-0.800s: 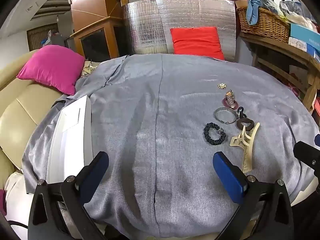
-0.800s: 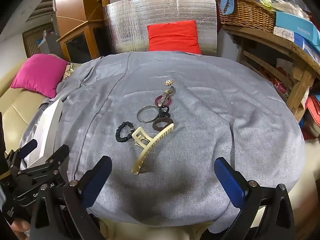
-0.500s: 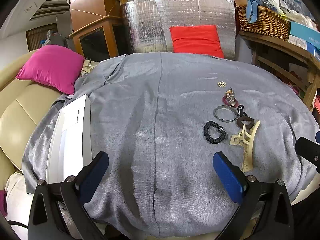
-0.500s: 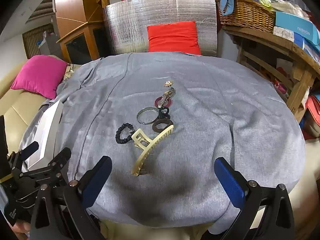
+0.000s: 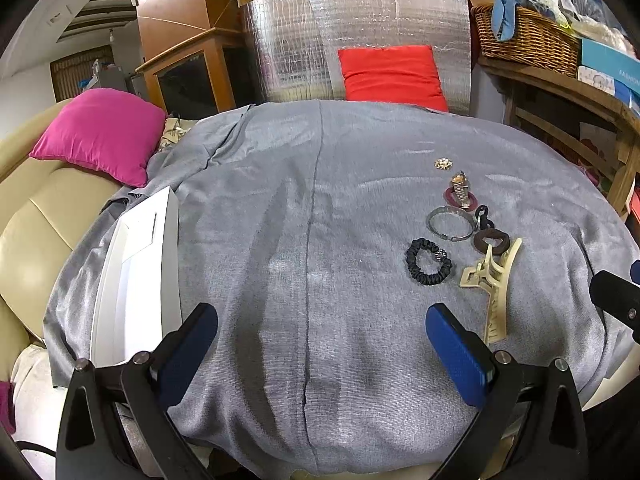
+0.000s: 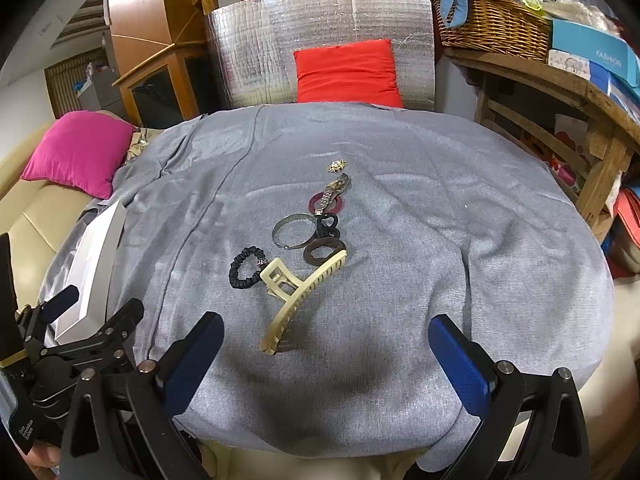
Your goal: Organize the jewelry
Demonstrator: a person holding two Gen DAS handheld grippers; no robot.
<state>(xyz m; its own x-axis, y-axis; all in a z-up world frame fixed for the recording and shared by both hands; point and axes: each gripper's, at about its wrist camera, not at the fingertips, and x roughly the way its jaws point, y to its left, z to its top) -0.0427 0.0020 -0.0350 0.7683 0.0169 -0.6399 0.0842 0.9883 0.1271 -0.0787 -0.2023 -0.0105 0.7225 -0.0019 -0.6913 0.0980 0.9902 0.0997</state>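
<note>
I see my left gripper [image 5: 320,344] and right gripper [image 6: 326,346] both spread wide, empty; cream hair claw [image 6: 298,292] lies flat on the cloth.

— What sort of place are we looking at?
— A lived-in home, a sitting room. A cream sofa [image 5: 36,216] is lying at the left with a pink cushion [image 5: 100,132] sitting on it.
— Anything else pointing that way?
— A wooden cabinet [image 5: 188,72] is standing upper left, a wicker basket [image 6: 492,26] is overflowing on a wooden shelf [image 6: 560,80] upper right, and a grey cloth [image 6: 400,280] is covering the middle.
</note>
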